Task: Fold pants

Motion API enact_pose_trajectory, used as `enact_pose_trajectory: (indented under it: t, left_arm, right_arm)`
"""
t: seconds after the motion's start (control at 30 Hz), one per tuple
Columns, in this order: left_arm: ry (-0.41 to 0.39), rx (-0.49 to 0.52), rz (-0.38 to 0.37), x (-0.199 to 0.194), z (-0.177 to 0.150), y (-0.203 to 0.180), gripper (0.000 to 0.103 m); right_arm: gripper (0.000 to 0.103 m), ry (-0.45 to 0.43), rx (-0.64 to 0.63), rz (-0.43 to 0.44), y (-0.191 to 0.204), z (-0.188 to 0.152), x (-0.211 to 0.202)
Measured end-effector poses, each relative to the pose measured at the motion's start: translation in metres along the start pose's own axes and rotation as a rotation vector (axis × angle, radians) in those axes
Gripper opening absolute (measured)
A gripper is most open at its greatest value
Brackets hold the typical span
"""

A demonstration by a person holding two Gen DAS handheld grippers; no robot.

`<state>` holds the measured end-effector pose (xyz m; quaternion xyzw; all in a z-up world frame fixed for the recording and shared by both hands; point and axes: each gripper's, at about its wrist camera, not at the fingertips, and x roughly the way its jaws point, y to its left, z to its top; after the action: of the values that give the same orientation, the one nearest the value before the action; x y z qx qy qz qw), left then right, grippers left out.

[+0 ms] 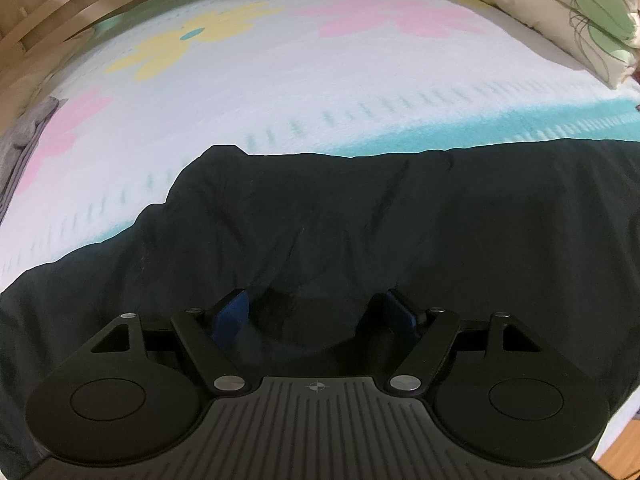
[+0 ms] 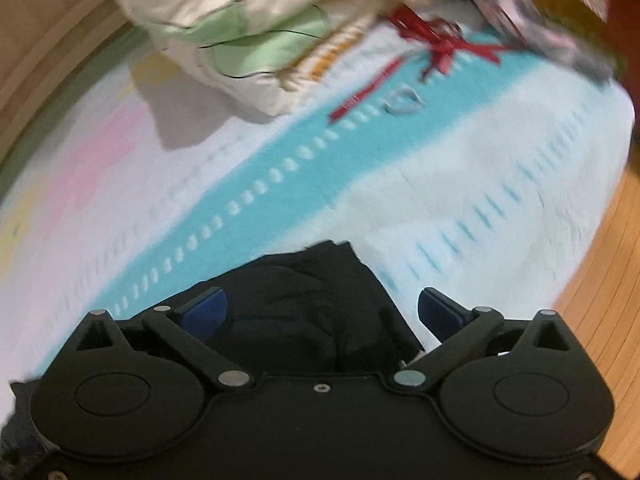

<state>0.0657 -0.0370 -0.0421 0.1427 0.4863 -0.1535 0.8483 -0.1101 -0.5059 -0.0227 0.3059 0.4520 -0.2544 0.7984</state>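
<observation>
Black pants (image 1: 360, 216) lie spread across the near edge of the bed, on a white bedspread (image 1: 248, 92) with pink and yellow flowers and a teal band.

Left gripper (image 1: 318, 314): pointing down into the pants, 2 blue pads (image 1: 231, 314) set apart with a raised bunch of black fabric between them. Both pads sit against dark cloth, but black on black hides the contact line, so I cannot tell whether they are pinching the fold or just straddling it. Pants fill the lower half of the left wrist view, with the upper edge running left to right and a hump near the left-centre.

Right gripper (image 2: 322, 312): jaws spread wide. One end of the pants (image 2: 316, 300) lies bunched under and between the fingers; the left pad (image 2: 206, 308) is over black fabric, the right pad is over bare bedspread (image 2: 440, 208), clear of the cloth. Nothing gripped. The right wrist view is motion-blurred.

Other items in the right wrist view: cream pillow (image 2: 224, 36) with green pattern at the far side, red ribbon (image 2: 436, 46) lying on the teal band, a small metal ring (image 2: 404, 100) just beside it, grey fabric (image 2: 560, 20) at top right. Wood floor (image 2: 600, 272) visible off the right edge of the bed.

Left wrist view also shows the same pillow (image 1: 560, 12) top right and a folded grey item (image 1: 24, 136) at the far left edge.
</observation>
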Motion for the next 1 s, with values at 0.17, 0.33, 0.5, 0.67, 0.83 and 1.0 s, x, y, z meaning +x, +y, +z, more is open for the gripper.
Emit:
enact_pose_trajectory:
  t: [0.17, 0.33, 0.5, 0.67, 0.83, 1.0]
  left_arm:
    - [-0.002, 0.003, 0.0, 0.0, -0.001, 0.0, 0.073]
    - [0.001, -0.006, -0.005, 0.0, 0.0, 0.002, 0.073]
    - [-0.001, -0.014, -0.008, 0.001, -0.001, 0.004, 0.075]
    - [0.012, -0.068, 0.007, 0.007, -0.001, 0.01, 0.095]
    - [0.044, -0.17, -0.036, 0.016, -0.003, 0.024, 0.103]
    - [0.034, -0.165, -0.022, 0.015, -0.004, 0.02, 0.103]
  right_arm:
    - [0.103, 0.066, 0.073, 0.004, -0.022, -0.001, 0.009]
    - [0.102, 0.115, 0.148, 0.058, -0.033, -0.002, 0.02]
    - [0.103, 0.155, 0.184, 0.044, -0.034, -0.001, 0.036]
    - [0.103, 0.252, 0.23, 0.01, -0.04, -0.006, 0.058]
    - [0.103, 0.238, 0.223, 0.022, -0.038, -0.004, 0.06]
    - [0.103, 0.223, 0.27, 0.052, -0.044, -0.003, 0.056]
